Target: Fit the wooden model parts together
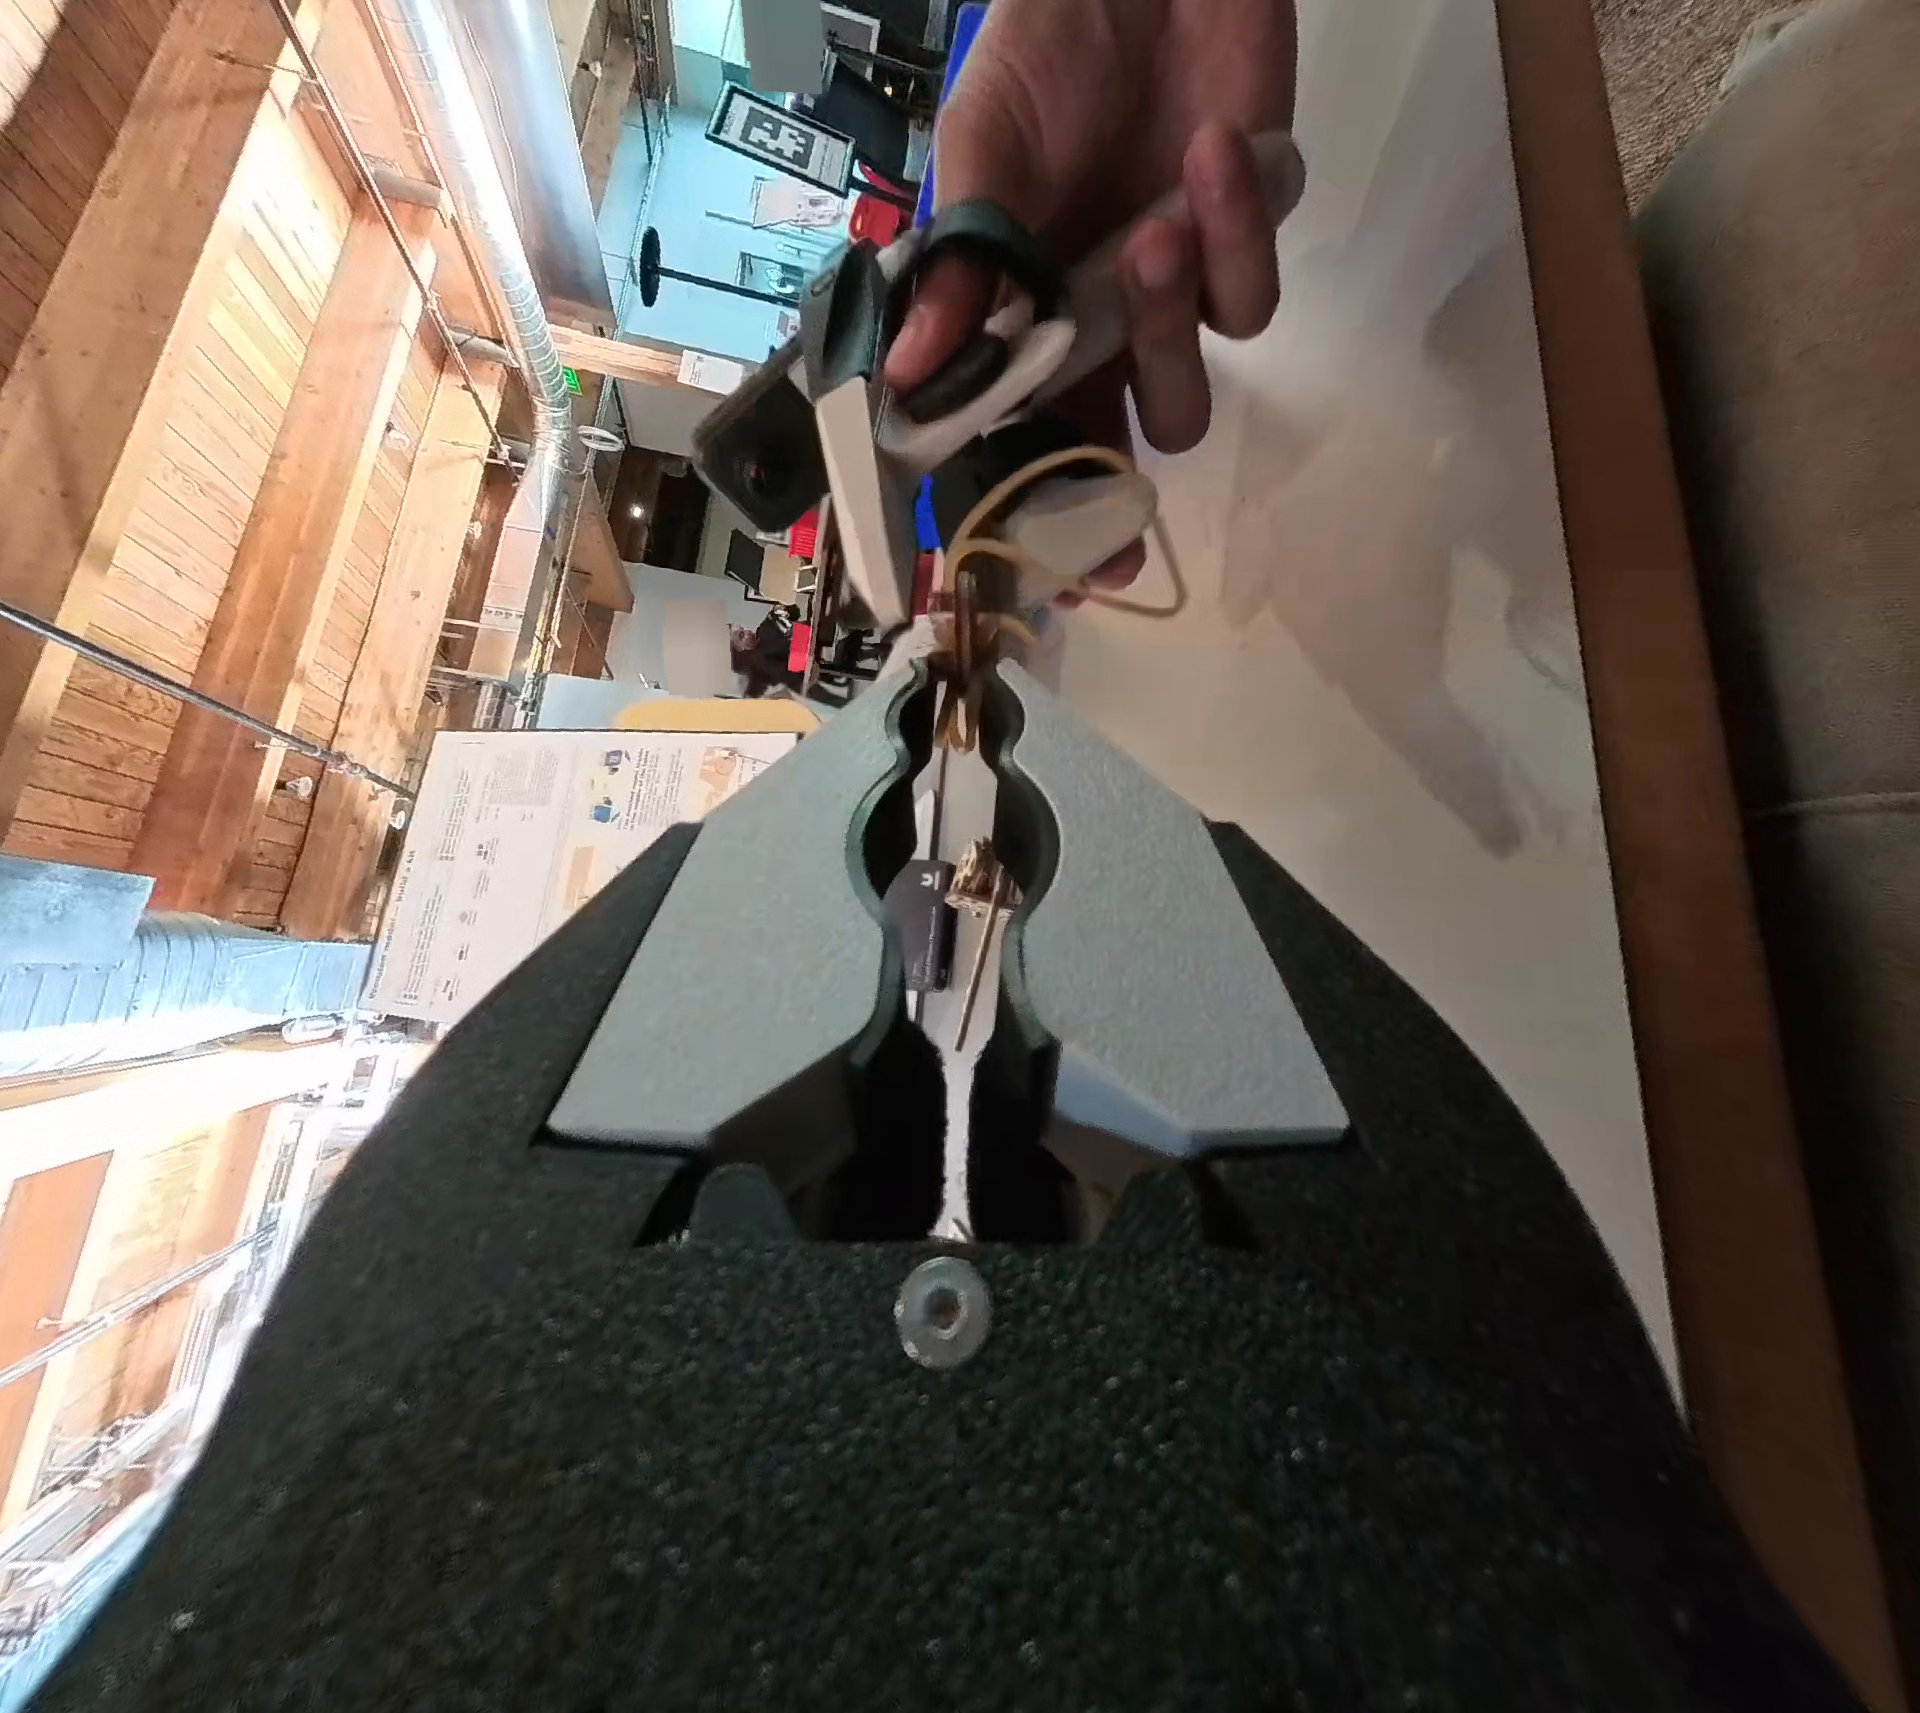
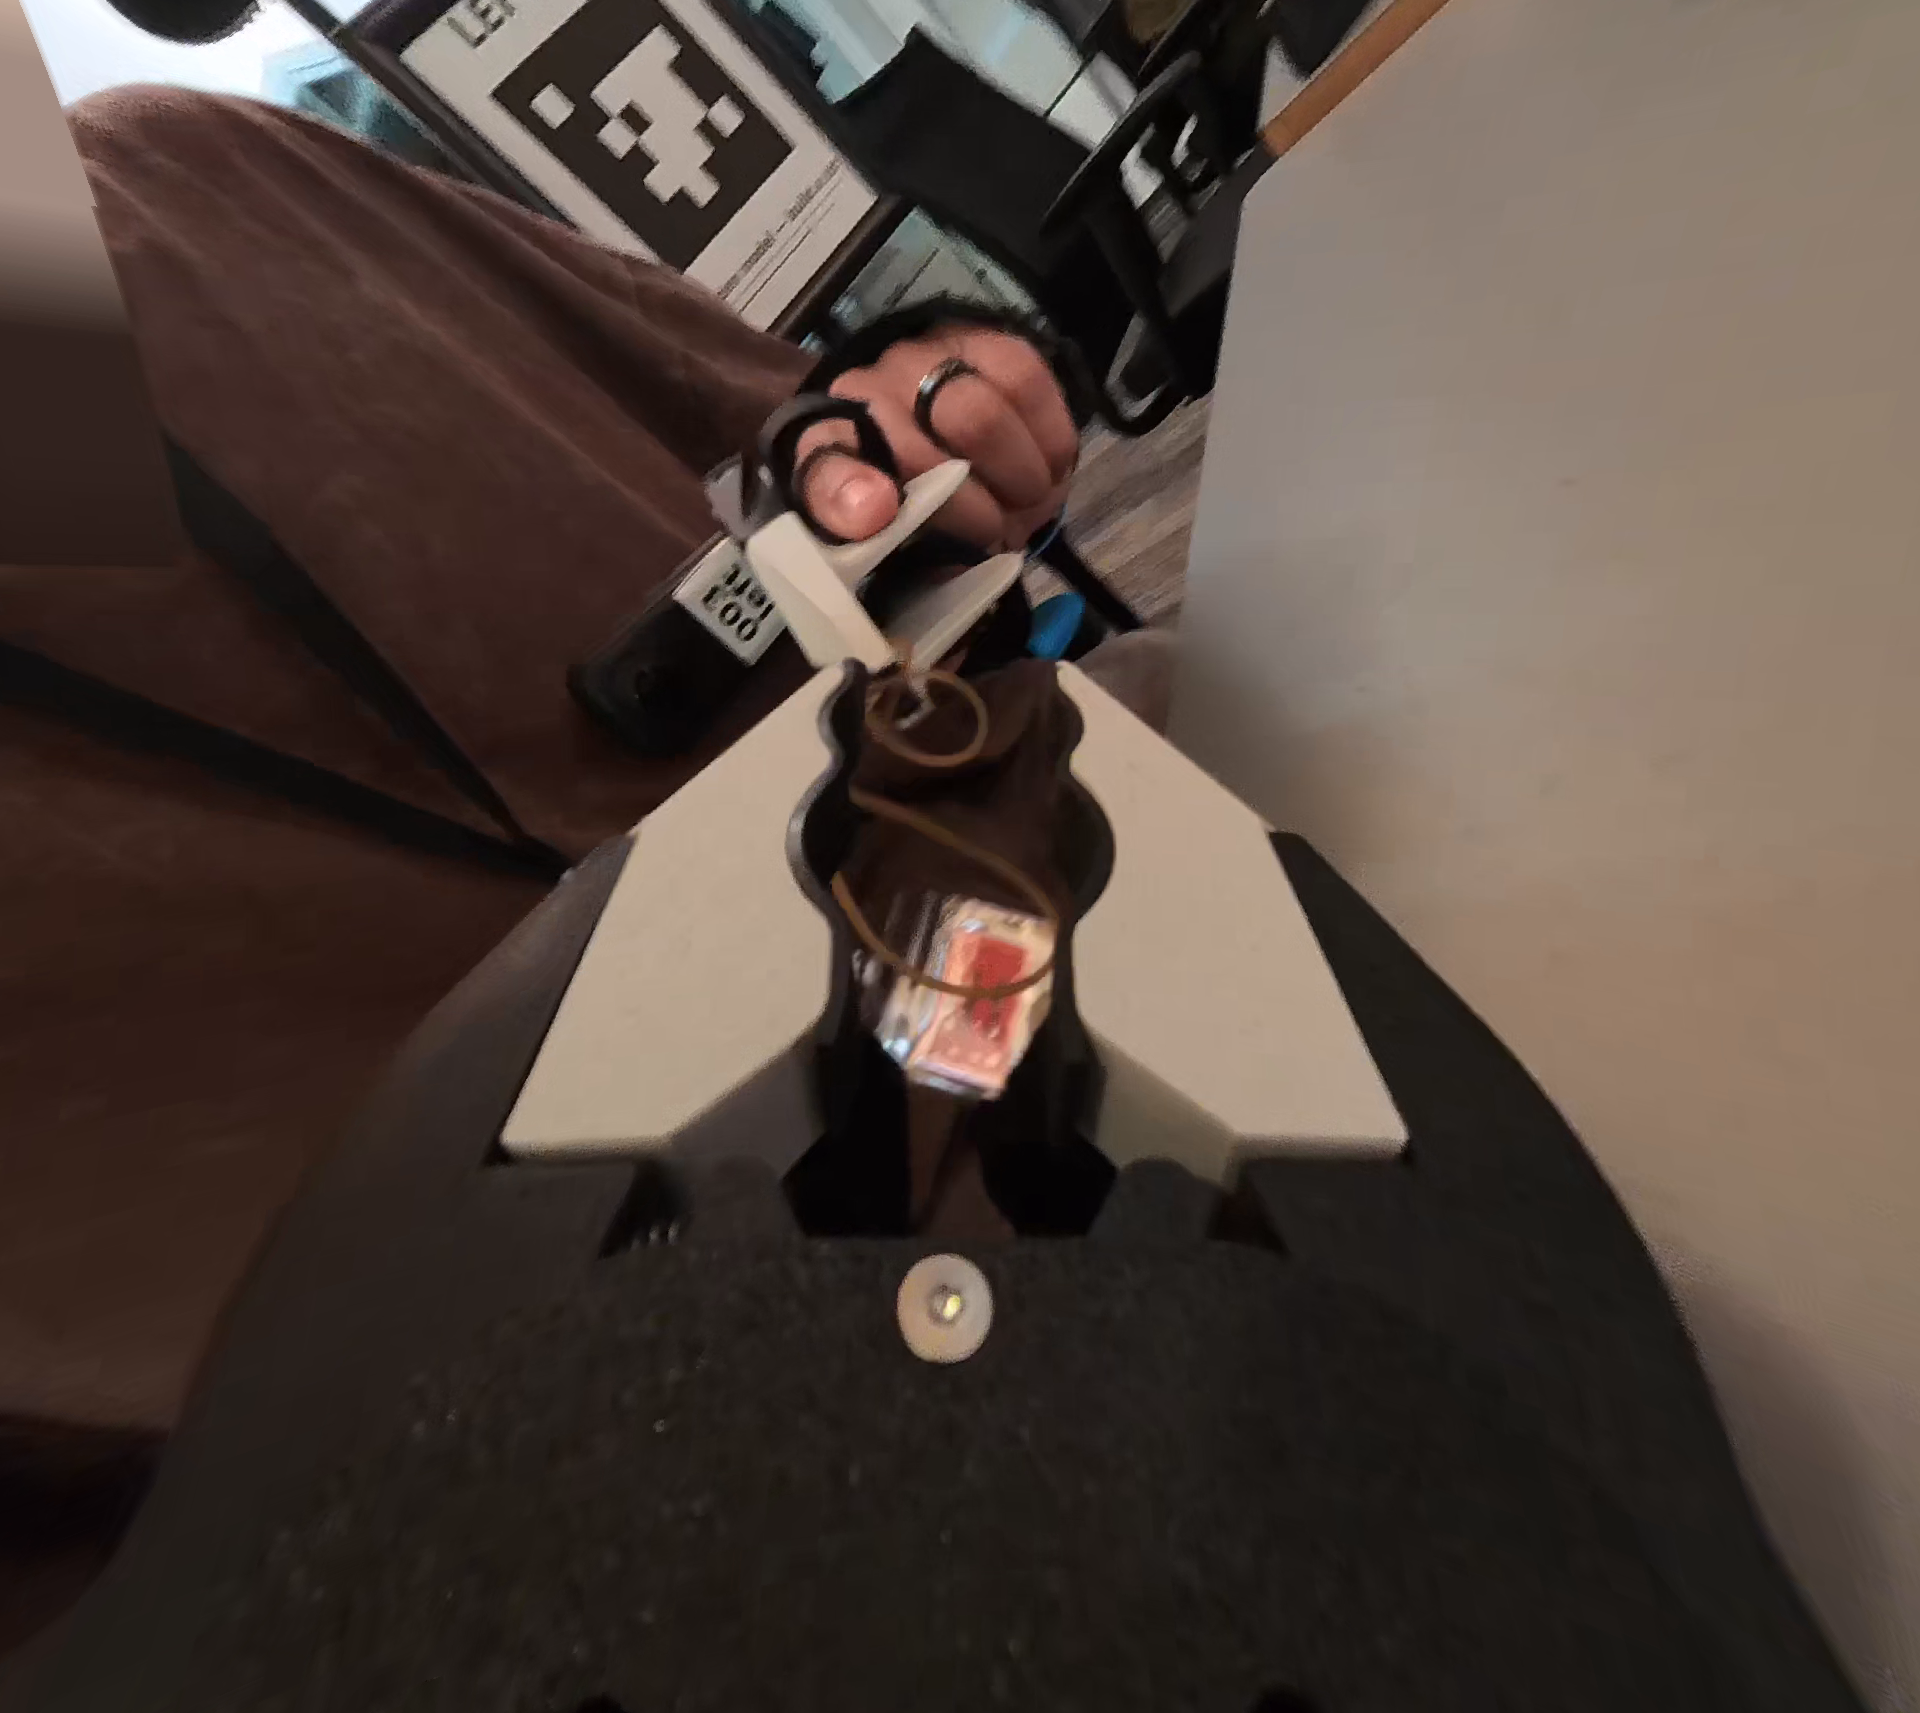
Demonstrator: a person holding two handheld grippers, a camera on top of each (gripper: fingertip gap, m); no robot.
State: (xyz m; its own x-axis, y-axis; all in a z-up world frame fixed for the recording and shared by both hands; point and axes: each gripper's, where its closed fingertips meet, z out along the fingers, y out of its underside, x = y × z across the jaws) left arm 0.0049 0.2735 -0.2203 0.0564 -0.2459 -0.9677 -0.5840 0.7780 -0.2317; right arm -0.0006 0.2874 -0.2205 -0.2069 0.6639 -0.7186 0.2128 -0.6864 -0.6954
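My left gripper (image 1: 961,681) is shut on a thin wooden part (image 1: 968,619) wound with tan rubber bands (image 1: 1039,463). My right gripper (image 2: 945,676) is open, and a rubber band (image 2: 977,728) hangs loose in the gap between its fingers. The two grippers meet tip to tip above the white table (image 1: 1351,313). In the left wrist view the right gripper (image 1: 966,609) comes from above, held by a hand (image 1: 1122,53), and the band loops round one of its fingers. In the right wrist view the left gripper (image 2: 896,655) pinches the band's far end.
The white table has a wooden edge (image 1: 1579,416) and also shows in the right wrist view (image 2: 1558,520). A printed sheet (image 1: 582,832) lies left of my left gripper. A brown sleeve (image 2: 416,416), a framed black-and-white marker board (image 2: 644,105) and a black chair (image 2: 1164,209) lie beyond.
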